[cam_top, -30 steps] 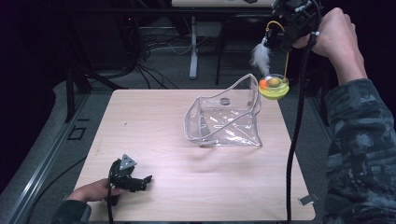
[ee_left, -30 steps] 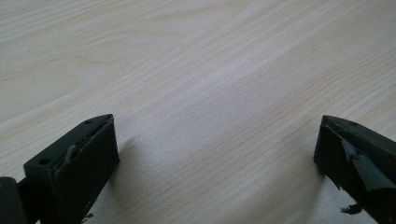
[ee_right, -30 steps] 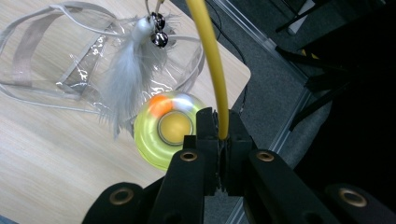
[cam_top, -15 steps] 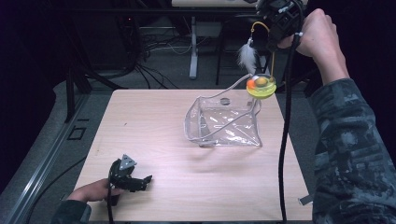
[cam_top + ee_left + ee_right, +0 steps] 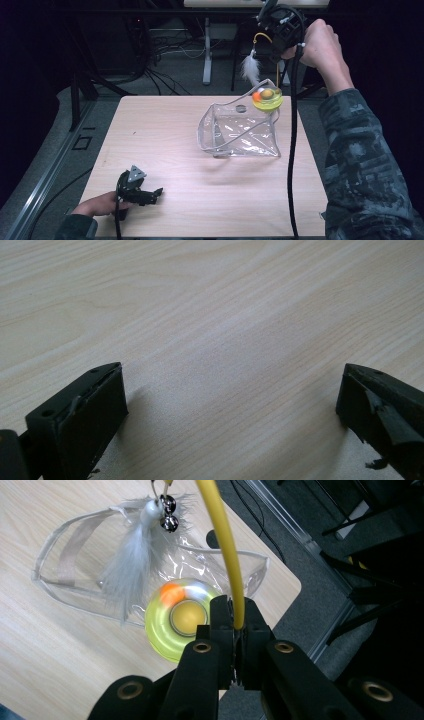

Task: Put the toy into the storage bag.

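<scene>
A clear plastic pouch (image 5: 240, 132) lies open on the wooden table (image 5: 160, 130), right of centre. Over its far right rim hangs a cat toy: a yellow-green round base (image 5: 267, 98) with an orange ball, a thin yellow stem and a white feather (image 5: 248, 67). My right gripper (image 5: 275, 56) is raised above the pouch and shut on that stem. In the right gripper view the jaws (image 5: 235, 625) pinch the yellow stem (image 5: 222, 540), with the base (image 5: 172, 625), the feather (image 5: 132, 555) and the pouch (image 5: 75, 545) below. My left gripper (image 5: 152, 194) rests at the front left, jaws (image 5: 232, 410) open over bare wood.
The right gripper's black cable (image 5: 292, 150) hangs down across the table's right side beside a camouflage sleeve (image 5: 365, 165). Beyond the far edge are dark floor, loose cables and a white stand leg (image 5: 206, 55). A metal rail (image 5: 45, 175) runs along the floor at left.
My right hand has carried the toy leftward and a little down, from beyond the pouch's right corner to over its rim. The left gripper has stayed put.
</scene>
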`<state>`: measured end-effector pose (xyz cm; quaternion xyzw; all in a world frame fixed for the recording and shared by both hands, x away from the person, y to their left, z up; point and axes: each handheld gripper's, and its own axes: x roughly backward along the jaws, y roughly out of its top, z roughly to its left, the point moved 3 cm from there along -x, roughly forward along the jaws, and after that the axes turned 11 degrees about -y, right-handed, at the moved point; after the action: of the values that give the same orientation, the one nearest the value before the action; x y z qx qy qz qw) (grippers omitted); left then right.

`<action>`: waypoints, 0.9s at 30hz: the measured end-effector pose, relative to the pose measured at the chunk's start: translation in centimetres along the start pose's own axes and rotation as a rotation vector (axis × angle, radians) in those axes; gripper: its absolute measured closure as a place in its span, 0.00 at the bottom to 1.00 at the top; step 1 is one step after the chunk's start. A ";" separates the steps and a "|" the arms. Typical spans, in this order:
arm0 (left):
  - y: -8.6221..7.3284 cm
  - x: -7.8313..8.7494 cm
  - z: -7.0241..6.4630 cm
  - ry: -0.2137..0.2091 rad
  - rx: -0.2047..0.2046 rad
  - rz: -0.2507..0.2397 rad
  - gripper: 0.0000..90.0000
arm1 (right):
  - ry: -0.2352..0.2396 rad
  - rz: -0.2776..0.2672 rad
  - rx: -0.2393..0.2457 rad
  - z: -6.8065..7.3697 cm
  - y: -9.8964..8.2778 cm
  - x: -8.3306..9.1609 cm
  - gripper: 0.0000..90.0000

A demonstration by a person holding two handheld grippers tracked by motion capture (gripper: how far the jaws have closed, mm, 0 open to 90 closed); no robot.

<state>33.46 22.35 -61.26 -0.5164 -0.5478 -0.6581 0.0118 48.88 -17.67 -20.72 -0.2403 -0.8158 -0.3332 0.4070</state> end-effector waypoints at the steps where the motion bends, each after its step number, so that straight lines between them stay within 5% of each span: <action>1: 0.0 0.0 0.0 0.000 -0.002 0.001 0.00 | 0.003 -0.007 -0.001 0.2 0.1 -0.1 0.98; 13: 0.0 0.0 0.0 0.000 -0.001 0.001 0.00 | 0.017 0.020 0.040 1.6 0.7 -1.7 0.98; 27: 0.0 0.0 0.0 0.000 -0.001 0.000 0.00 | 0.040 0.011 0.034 3.0 0.9 -4.5 0.98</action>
<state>33.47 22.36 -61.26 -0.5164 -0.5473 -0.6585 0.0118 50.44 -15.36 -25.45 -0.2311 -0.8117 -0.3216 0.4293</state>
